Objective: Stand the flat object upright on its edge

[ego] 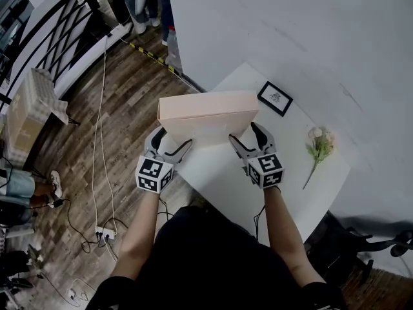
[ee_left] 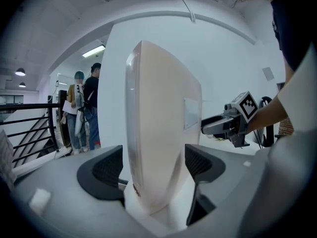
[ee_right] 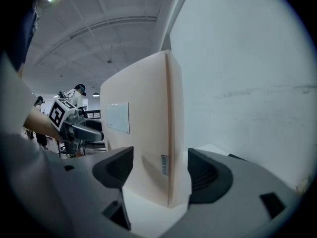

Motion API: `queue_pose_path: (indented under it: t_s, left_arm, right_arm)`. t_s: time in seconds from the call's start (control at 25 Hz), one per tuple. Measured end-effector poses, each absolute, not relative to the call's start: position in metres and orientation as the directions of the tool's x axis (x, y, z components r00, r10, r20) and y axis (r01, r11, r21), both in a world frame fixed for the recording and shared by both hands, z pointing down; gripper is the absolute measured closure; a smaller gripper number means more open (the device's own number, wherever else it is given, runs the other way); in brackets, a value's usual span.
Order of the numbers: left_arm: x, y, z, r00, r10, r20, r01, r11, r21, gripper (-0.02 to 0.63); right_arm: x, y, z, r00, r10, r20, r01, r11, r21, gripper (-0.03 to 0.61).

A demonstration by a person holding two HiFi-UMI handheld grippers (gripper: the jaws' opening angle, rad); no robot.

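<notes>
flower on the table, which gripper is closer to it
Right. The right gripper straddles the pink box at the end toward the flower, with bare table between them. The left gripper straddles the box's other end, farther away.

The box point(ego: 208, 113) is pale peach-pink. The table point(ego: 226, 179) is plain white. The left tool point(ego: 171, 142) and the right tool point(ego: 249, 137) are grey and black, each with a cube of black-and-white square markers. The picture frame point(ego: 275, 98) is black, the flower point(ego: 317, 136) pale pink on a green stem, and the floor point(ego: 122, 95) brown wood grain.
</notes>
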State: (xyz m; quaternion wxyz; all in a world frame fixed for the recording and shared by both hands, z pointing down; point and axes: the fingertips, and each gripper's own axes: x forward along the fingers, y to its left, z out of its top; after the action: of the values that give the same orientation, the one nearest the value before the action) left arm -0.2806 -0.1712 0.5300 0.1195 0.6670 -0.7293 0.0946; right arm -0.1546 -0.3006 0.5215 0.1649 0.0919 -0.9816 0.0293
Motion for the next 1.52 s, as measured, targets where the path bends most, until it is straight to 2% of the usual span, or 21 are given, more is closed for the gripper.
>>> queue_pose_path:
  t_s: [1.2,1.36,1.4,1.48,1.52]
  left_arm:
    - [-0.267,-0.147,0.505,-0.125,-0.963,0.237,-0.991,0.135,0.025,0.235]
    - [-0.27,-0.139,0.495,-0.195,-0.958,0.208,-0.98,0.2,0.005,0.238]
    - [-0.27,-0.134,0.489,-0.229,-0.955,0.189,-0.973,0.233,-0.002,0.27]
    - [-0.267,-0.122,0.47,-0.295,-0.945,0.143,-0.955,0.295,-0.024,0.458]
    - [-0.263,-0.117,0.46,-0.317,-0.94,0.129,-0.948,0.315,-0.036,0.535]
  right_arm:
    - [-0.136,-0.284,0.504,-0.933,-0.21,0.291,-0.221,0.975,-0.005,0.267]
    - [-0.13,-0.285,0.496,-0.928,-0.257,0.269,-0.265,0.964,0.009,0.268]
    - [-0.125,-0.285,0.489,-0.924,-0.286,0.254,-0.291,0.957,0.02,0.292]
    - [-0.116,-0.282,0.471,-0.912,-0.348,0.215,-0.348,0.937,0.04,0.511]
    - [-0.112,-0.278,0.46,-0.91,-0.366,0.196,-0.366,0.93,0.039,0.533]
